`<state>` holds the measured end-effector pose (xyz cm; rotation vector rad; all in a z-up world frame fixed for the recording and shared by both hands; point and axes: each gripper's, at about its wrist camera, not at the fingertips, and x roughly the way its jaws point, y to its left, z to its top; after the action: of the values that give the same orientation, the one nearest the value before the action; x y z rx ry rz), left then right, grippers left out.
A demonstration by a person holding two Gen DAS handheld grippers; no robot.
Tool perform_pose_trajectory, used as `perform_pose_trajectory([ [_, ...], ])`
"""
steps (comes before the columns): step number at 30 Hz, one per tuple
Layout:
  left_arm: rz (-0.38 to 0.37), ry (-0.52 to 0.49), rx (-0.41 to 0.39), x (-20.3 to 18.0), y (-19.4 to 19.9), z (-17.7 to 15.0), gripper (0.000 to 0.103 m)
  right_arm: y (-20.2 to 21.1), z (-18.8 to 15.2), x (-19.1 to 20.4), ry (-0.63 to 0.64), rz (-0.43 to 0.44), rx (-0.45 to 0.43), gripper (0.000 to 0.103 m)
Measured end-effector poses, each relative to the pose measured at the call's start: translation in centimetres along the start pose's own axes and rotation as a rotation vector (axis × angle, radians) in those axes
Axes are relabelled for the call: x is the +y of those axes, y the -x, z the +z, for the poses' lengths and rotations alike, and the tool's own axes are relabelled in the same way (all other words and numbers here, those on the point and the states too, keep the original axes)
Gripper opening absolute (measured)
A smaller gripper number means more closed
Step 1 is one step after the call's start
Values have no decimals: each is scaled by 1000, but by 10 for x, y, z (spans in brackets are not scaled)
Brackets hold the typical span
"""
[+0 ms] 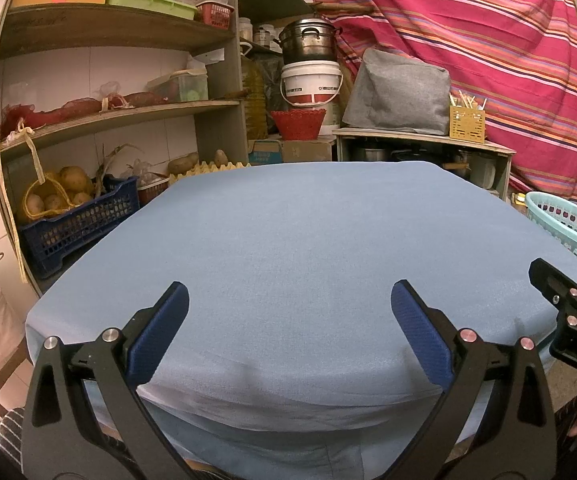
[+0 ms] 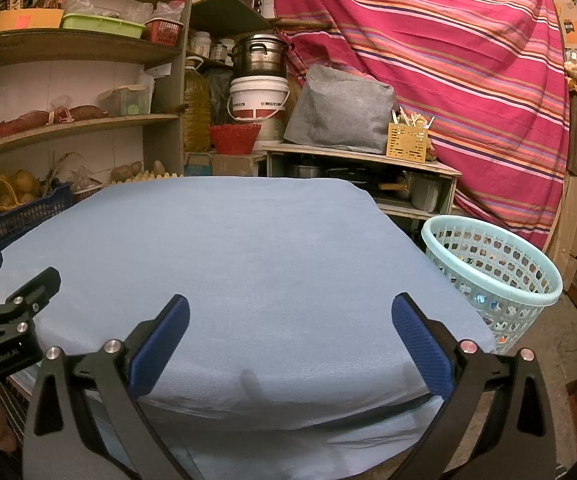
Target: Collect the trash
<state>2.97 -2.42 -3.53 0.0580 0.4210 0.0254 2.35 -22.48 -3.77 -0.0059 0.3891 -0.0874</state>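
A table under a light blue cloth (image 1: 288, 240) fills both views (image 2: 240, 248); no trash shows on it. A pale turquoise perforated basket (image 2: 492, 280) stands on the floor at the table's right side, with small colourful items visible through its holes; its rim also shows in the left wrist view (image 1: 564, 216). My left gripper (image 1: 288, 304) is open and empty over the table's near edge. My right gripper (image 2: 290, 312) is open and empty over the near edge too. Each gripper shows at the edge of the other's view.
Wooden shelves (image 1: 108, 116) with potatoes, a blue crate (image 1: 76, 224) and boxes stand at the back left. A low cabinet (image 2: 368, 164) with a grey covered item, pots and a white bucket (image 2: 258, 96) sits behind the table. A striped red cloth (image 2: 448, 60) hangs at the right.
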Motion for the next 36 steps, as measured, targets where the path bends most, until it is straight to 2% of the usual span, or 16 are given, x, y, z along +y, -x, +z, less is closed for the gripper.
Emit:
perform_pose_trajectory([
  [15, 2, -1, -4, 0, 0, 1, 98, 0, 0, 1, 2, -4, -3, 99],
  [36, 14, -15, -14, -1, 0, 3, 98, -4, -7, -20, -1, -1, 8, 99],
])
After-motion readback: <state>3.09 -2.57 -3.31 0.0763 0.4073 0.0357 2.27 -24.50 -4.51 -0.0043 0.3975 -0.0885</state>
